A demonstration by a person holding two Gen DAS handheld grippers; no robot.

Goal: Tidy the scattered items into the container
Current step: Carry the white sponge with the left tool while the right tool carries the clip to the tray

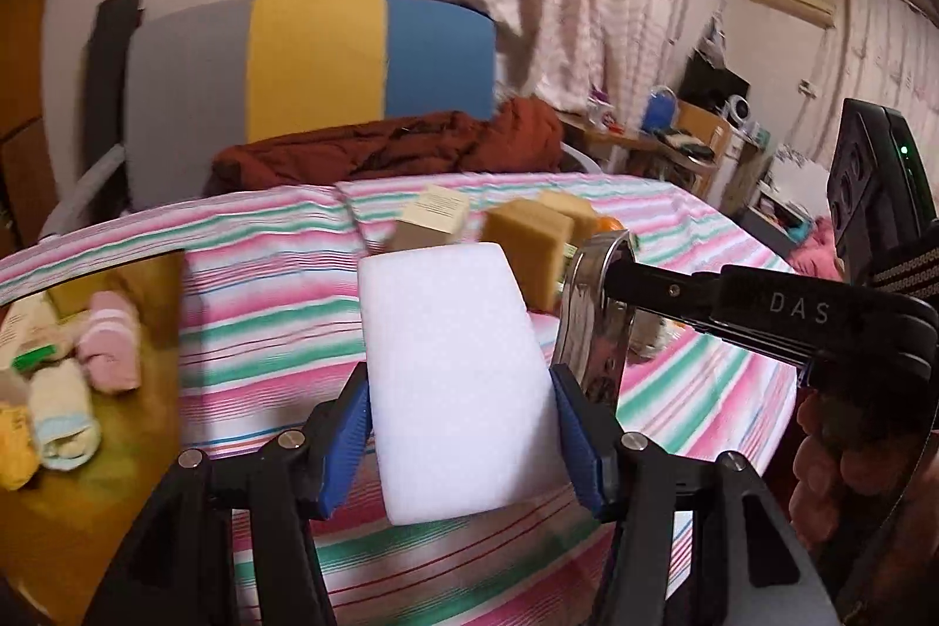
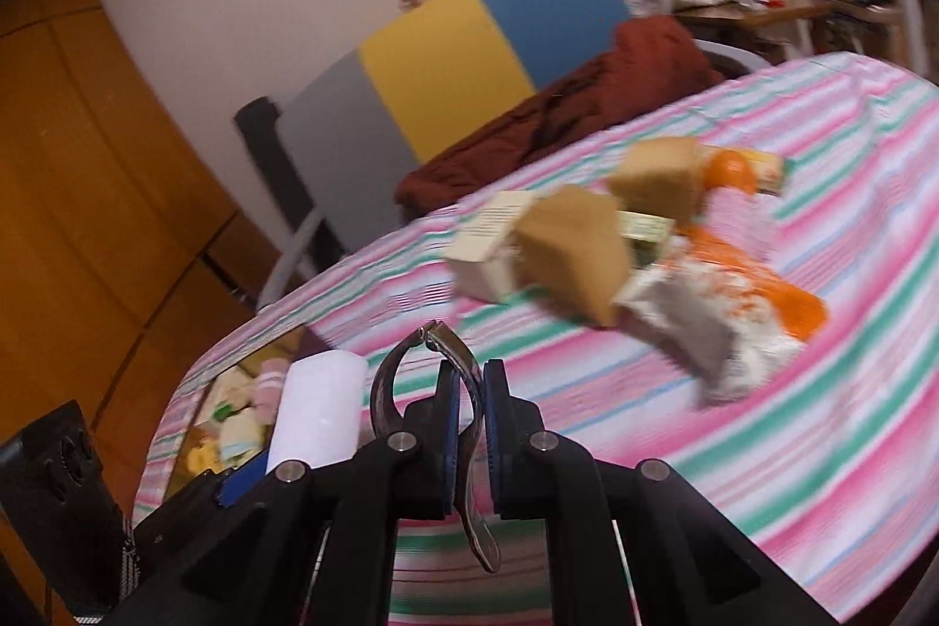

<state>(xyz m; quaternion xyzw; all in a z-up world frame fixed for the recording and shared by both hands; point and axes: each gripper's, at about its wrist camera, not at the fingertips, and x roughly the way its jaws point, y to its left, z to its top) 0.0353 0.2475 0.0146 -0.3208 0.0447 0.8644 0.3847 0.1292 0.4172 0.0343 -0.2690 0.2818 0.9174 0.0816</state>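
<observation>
- Your left hand-held gripper (image 1: pixel 463 426) points forward and somewhat downward, its blue pads (image 1: pixel 346 426) pressed against both sides of a white foam block (image 1: pixel 452 391).
- Your right hand-held gripper (image 2: pixel 469 426) sits just beside it, jaws drawn nearly together on a metal nail clipper (image 2: pixel 463 391).
- Your right hand (image 1: pixel 821 462) wraps that gripper's handle, fingers curled round it, in the left wrist view.

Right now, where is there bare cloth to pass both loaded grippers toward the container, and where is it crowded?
The striped cloth lies bare between the container and the white sponge, and along the near edge. The far side is crowded: tan sponges, a cream box and an orange-and-white packet bunch together. The container already holds rolled socks.
</observation>
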